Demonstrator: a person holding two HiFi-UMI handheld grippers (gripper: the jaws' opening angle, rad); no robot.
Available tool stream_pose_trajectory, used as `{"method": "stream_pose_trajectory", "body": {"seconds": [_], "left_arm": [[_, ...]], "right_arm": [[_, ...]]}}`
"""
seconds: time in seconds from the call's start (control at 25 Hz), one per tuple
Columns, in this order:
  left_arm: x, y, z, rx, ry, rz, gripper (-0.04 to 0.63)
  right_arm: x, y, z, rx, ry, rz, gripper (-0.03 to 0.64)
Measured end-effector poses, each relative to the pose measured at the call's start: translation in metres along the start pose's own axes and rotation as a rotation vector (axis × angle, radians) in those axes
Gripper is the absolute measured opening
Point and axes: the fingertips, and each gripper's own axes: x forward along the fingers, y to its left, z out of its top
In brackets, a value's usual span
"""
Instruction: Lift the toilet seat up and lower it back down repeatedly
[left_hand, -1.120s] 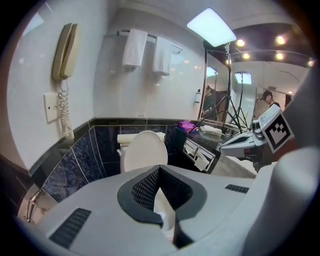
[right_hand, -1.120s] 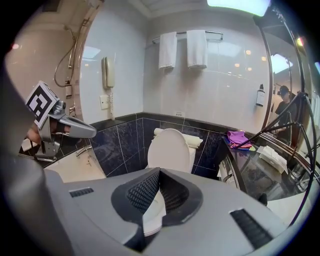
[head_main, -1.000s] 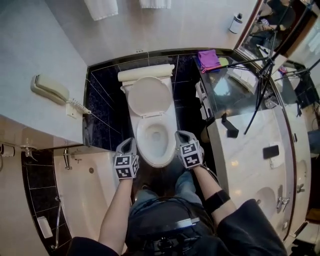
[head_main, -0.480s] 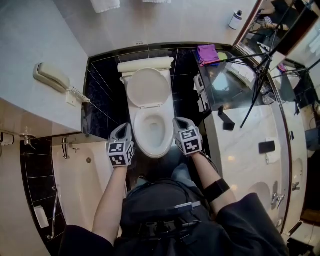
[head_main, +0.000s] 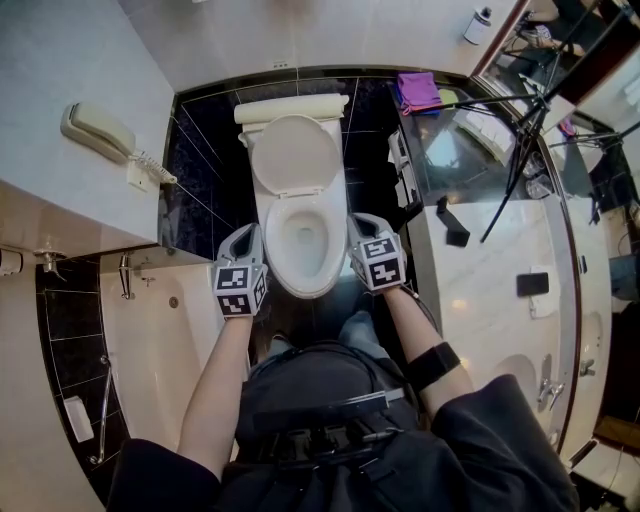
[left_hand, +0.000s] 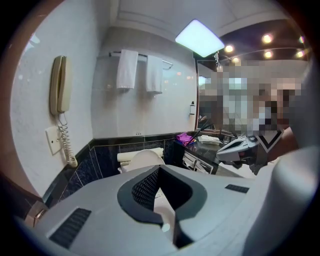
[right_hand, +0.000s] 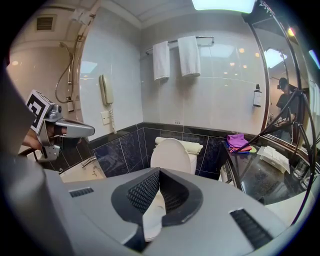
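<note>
Grey fingers first: the left gripper (head_main: 249, 240) and the right gripper (head_main: 356, 228) sit either side of the bowl's front. Each has its fingers drawn nearly together, leaving a narrow slit with white showing through. Whether either one actually nips the rim, I cannot tell. Between them the toilet seat (head_main: 303, 287) looks to be lying flat on the bowl, so my read is the bottom of a cycle, with a lift to come. Behind it the lid (head_main: 296, 155) stands upright against the cistern (head_main: 290, 108). How many rounds are done, nothing here shows.
</note>
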Motion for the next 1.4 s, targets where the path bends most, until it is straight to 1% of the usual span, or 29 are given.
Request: {"method": "stream_pose_trajectory", "body": {"seconds": [0.28, 0.4, 0.52, 0.64, 0.72, 0.76, 0.8, 0.92, 1.04, 1.16, 1.4], "left_arm": [[0.004, 0.0, -0.008, -0.012, 0.018, -0.008, 0.0], [0.008, 0.0, -0.007, -0.005, 0.015, -0.009, 0.0], [0.014, 0.0, -0.009, 0.019, 0.011, -0.007, 0.0], [0.021, -0.001, -0.014, 0.025, 0.013, -0.005, 0.0], [0.026, -0.002, -0.019, 0.022, 0.018, -0.006, 0.0], [0.028, -0.004, -0.023, 0.021, 0.022, -0.008, 0.0], [0.03, -0.005, -0.027, 0.022, 0.027, -0.009, 0.0], [0.038, -0.009, -0.036, 0.045, 0.034, -0.016, 0.0], [0.047, -0.019, -0.049, 0.093, 0.055, -0.049, 0.0], [0.059, -0.024, -0.073, 0.108, 0.074, -0.078, 0.0], [0.086, -0.022, -0.128, 0.135, 0.079, -0.093, 0.0]], "right_arm": [[0.005, 0.0, 0.004, -0.002, 0.004, 0.008, 0.021], [0.01, -0.007, 0.006, -0.009, 0.002, -0.018, 0.021], [0.015, -0.015, 0.002, -0.009, 0.011, -0.045, 0.027], [0.024, -0.021, -0.009, 0.02, 0.035, -0.038, 0.087], [0.03, -0.024, -0.018, 0.044, 0.051, -0.03, 0.101], [0.033, -0.026, -0.025, 0.057, 0.061, -0.026, 0.127], [0.036, -0.028, -0.032, 0.071, 0.073, -0.023, 0.139], [0.051, -0.034, -0.059, 0.122, 0.111, -0.017, 0.179], [0.069, -0.041, -0.107, 0.175, 0.162, -0.023, 0.205], [0.087, -0.043, -0.161, 0.245, 0.232, -0.024, 0.209], [0.122, -0.038, -0.264, 0.356, 0.342, -0.035, 0.207]]}}
